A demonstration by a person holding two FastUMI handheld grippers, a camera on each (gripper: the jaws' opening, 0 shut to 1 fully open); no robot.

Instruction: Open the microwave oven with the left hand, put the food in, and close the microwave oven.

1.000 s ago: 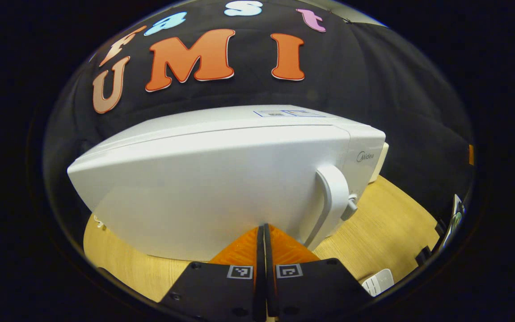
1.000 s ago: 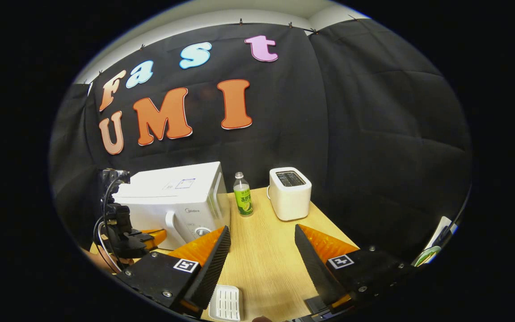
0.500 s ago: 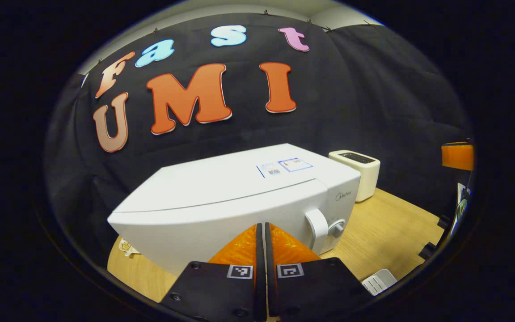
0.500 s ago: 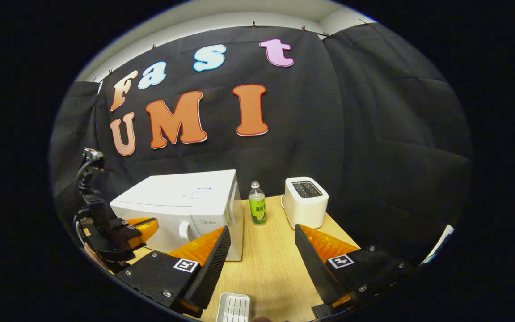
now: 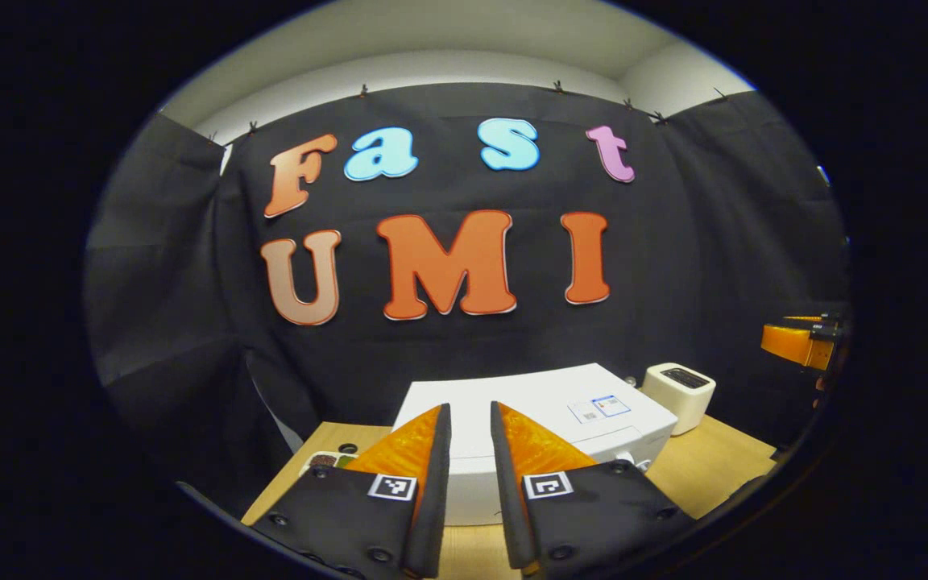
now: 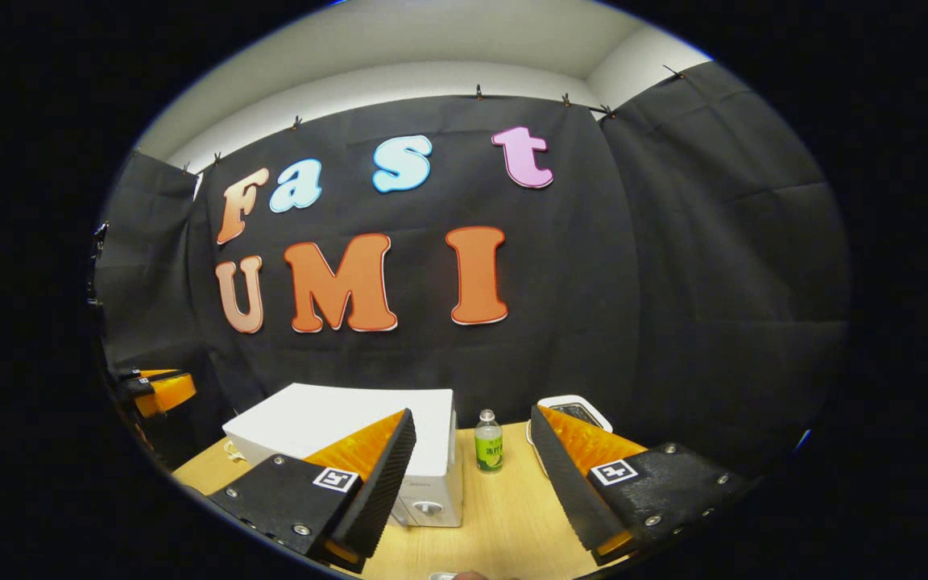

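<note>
The left gripper (image 5: 470, 435) is being held slightly parted, empty, above the microwave oven (image 5: 544, 419); the right gripper (image 6: 472, 439), at 3 o'clock, is being held spread wide.

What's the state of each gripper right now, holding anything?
Left gripper: open by a narrow gap, holding nothing, above the microwave.
Right gripper: wide open, holding nothing.

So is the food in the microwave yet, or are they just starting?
Looks finished or nearly: the microwave has its door shut. Nothing is in hand: the left tool and right tool are both open, empty and held back from it. Whether food sits inside cannot be seen.
</note>
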